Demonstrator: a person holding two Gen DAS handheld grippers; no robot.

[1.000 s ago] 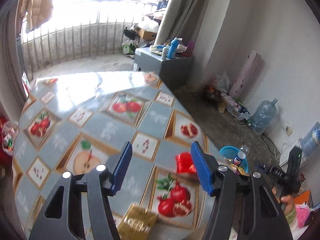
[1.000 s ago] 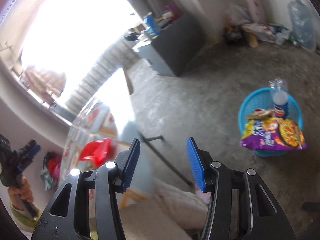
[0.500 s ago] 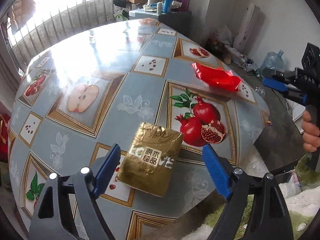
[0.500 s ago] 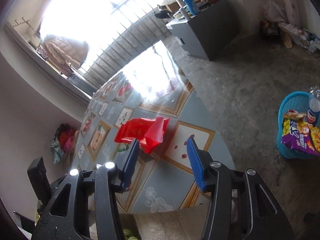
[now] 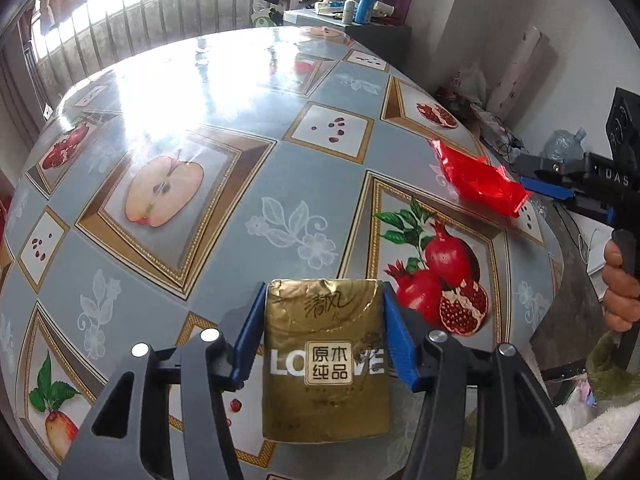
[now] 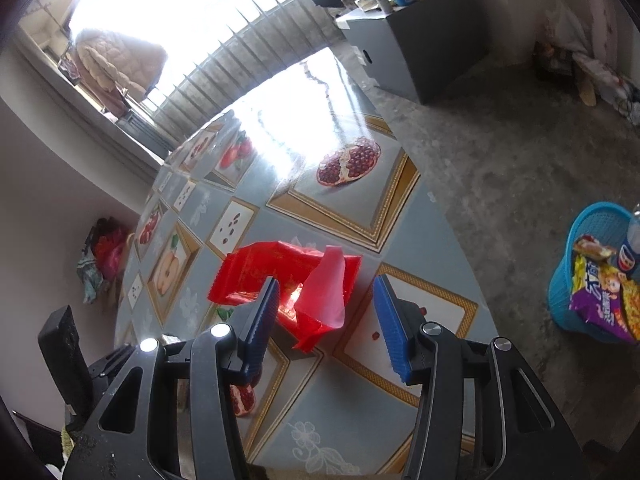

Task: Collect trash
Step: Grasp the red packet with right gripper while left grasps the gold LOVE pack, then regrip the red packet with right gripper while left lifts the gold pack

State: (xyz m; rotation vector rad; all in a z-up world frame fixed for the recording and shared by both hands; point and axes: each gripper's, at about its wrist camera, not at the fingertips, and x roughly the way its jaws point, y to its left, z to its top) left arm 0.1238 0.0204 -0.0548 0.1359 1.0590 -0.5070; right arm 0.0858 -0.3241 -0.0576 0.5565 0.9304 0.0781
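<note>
The table (image 5: 248,216), covered in a glossy grey-blue cloth printed with fruit pictures, is filling most of the room in front of me, and window light is glaring off its far half. On the concrete floor (image 6: 520,160) to the right a blue basket (image 6: 592,224) is standing well apart from the table, with snack bags and a bottle sticking out of it.

Near the table's near edge a gold pack (image 5: 326,364) is lying flat. The left gripper (image 5: 324,344) is straddling it, and its jaws have just been closing; the blue pads are sitting right against the pack's two long sides, with the pack between them, apparently pressing on it.

Towards the table's right edge a crumpled red wrapper (image 6: 288,280) (image 5: 476,178) is lying on the cloth. The right gripper (image 6: 326,320) is hovering over it with its jaws about half open, and the wrapper's raised flap is showing between the pads without touching them. A hand (image 5: 620,284) is holding that gripper's handle.
</note>
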